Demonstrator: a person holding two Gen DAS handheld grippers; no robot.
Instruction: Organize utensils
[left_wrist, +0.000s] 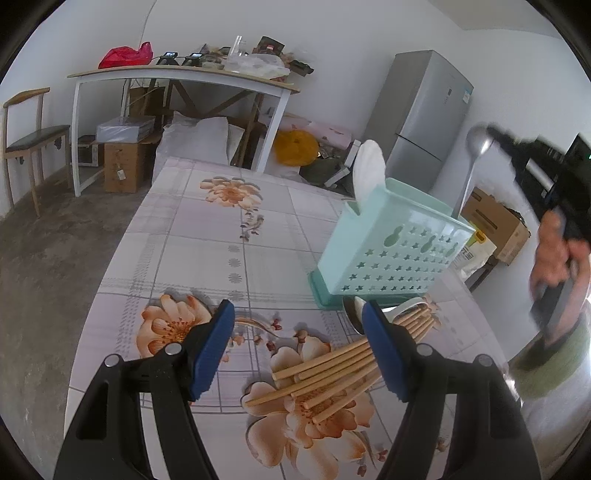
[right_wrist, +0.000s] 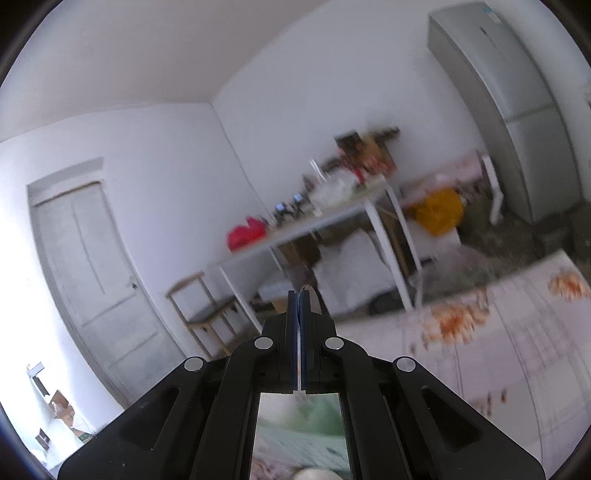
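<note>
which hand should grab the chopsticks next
Left: its hand-held gripper is open just above the chopsticks. The right hand-held gripper is shut on a metal spoon by the caddy.

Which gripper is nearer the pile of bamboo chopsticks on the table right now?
Left. The left gripper hangs open right over the chopsticks. The right gripper, shut on a metal spoon, is raised above the green holder.

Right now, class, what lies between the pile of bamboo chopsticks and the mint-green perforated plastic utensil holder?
In the left wrist view, a metal spoon and a white spoon lie between the chopsticks and the holder.
</note>
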